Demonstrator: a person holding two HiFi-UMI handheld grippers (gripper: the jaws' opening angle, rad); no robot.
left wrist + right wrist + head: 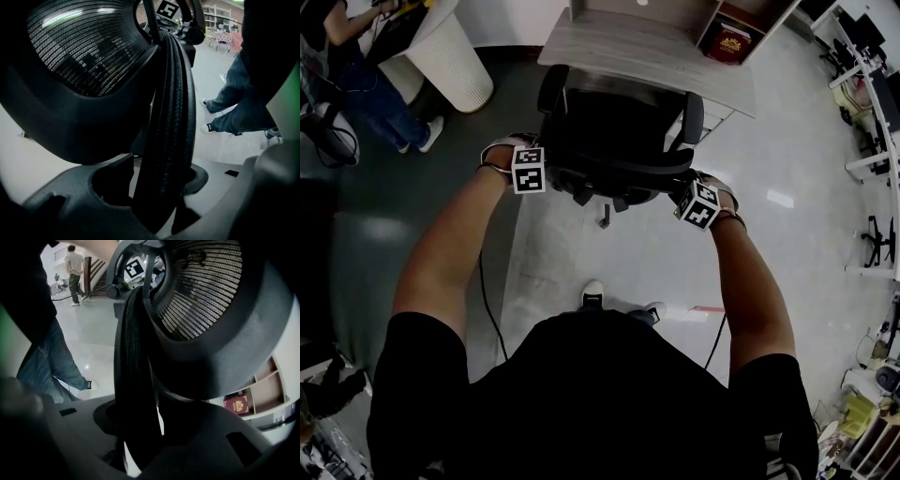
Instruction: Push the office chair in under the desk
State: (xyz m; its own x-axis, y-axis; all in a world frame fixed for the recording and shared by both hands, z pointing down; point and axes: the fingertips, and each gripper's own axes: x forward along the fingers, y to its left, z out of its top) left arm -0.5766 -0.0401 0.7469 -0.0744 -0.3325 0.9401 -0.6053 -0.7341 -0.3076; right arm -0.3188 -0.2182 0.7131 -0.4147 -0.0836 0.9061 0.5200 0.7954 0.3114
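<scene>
The black office chair (614, 141) stands with its seat toward the grey wooden desk (656, 52), its front partly beneath the desk edge. I stand behind it. My left gripper (546, 173) is at the left end of the backrest's top, my right gripper (680, 197) at the right end. In the left gripper view the ribbed backrest rim (171, 103) runs between the jaws of the left gripper (159, 183), with a thin light gap beside it. In the right gripper view the same rim (133, 348) passes between the jaws of the right gripper (140, 427), also with slivers of floor showing. Both are open.
A white ribbed bin (455, 56) and a person in jeans (366, 84) are at the far left. A red book (731, 44) sits in the desk's shelf. My shoe (593, 292) and a black cable (492, 319) are on the pale floor. Desks and chairs (872, 141) line the right edge.
</scene>
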